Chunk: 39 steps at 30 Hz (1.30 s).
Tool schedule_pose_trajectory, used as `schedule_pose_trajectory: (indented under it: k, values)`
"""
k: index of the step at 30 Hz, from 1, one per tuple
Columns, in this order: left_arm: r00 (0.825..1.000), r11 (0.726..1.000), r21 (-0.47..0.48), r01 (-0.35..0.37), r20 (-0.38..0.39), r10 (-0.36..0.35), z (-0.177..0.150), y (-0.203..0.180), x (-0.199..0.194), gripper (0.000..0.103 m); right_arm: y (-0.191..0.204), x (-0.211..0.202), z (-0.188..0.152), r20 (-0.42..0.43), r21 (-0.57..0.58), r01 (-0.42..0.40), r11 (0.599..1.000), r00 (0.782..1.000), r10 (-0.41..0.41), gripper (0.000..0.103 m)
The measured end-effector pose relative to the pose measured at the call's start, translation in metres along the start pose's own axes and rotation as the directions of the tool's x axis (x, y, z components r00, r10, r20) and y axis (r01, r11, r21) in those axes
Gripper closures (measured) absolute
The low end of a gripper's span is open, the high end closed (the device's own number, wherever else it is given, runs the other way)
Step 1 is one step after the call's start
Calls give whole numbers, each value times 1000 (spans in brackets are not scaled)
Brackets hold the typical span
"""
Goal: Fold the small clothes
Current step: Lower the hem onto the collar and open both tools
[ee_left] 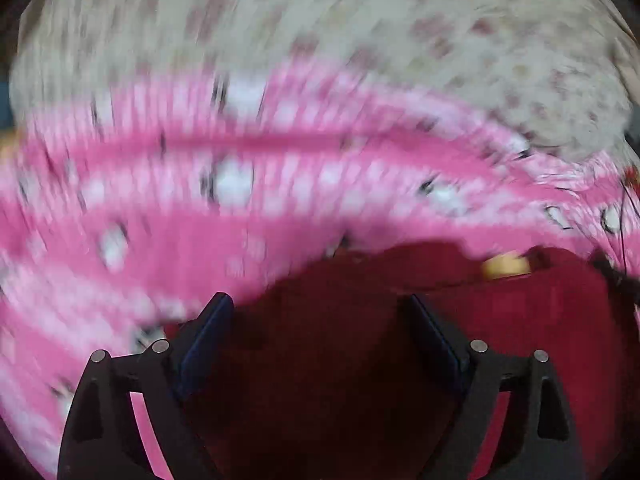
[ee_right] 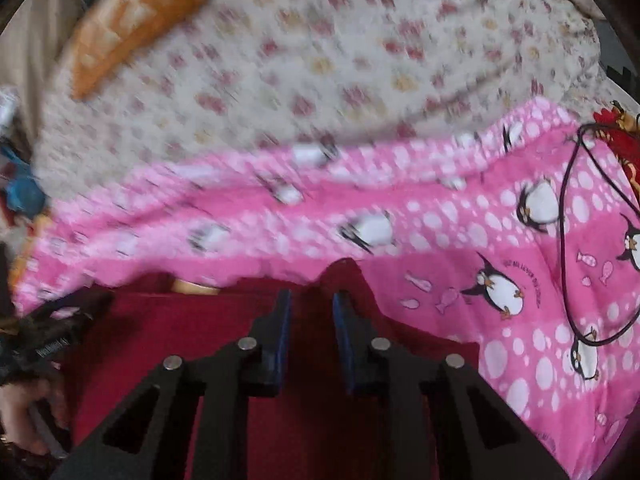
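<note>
A dark red garment [ee_left: 340, 360] lies on a pink penguin blanket [ee_left: 160, 240], with a tan label [ee_left: 504, 266] near its far edge. My left gripper [ee_left: 320, 316] hovers over it, jaws wide open and nothing pinched between them. In the right wrist view the same red garment [ee_right: 160, 340] fills the bottom, its label [ee_right: 196, 287] at the top edge. My right gripper [ee_right: 312, 306] has its blue pads a narrow gap apart. A raised hump of red cloth [ee_right: 348, 272] stands just at the tips. Both views are motion-blurred.
The pink blanket [ee_right: 440, 220] covers a cream floral bedsheet [ee_right: 320, 60]. An orange pillow [ee_right: 132, 28] lies at the far left. A black cable [ee_right: 568, 240] loops over the blanket on the right, near a red patterned cloth [ee_right: 624, 136]. A hand [ee_right: 24, 412] shows at lower left.
</note>
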<state>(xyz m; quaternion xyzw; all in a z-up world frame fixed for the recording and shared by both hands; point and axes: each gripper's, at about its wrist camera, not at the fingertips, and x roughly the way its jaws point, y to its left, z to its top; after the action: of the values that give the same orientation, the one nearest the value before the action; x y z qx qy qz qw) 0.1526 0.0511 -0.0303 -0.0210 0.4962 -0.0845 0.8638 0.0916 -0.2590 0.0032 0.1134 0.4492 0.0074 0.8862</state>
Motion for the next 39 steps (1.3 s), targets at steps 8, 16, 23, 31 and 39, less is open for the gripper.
schedule_pose_trajectory:
  k: [8,16,23,31,39]
  values:
    - [1000,999,-12,31,2,-31,2,6,2,21,-1,35,-1,-77,-56,51,997,995,-56,83]
    - [996,997,-48,63,72,-59,4,12,-17,34,-16,17,1,-8,45,-65,997,998,66,77]
    - [964,990,74,123,228,-137,-5,-32,-61,35,51,-25,-7,67,-131,-113,985,990,122,52]
    - [998,988,149,46,45,-53,-13,-59,-7,28,69,25,-38,-50,-236,55,970,996,-69,45]
    - [992,985,150,89,70,-101,-23,-56,-20,28,64,18,-43,-9,-192,6,981,1000,-8,49]
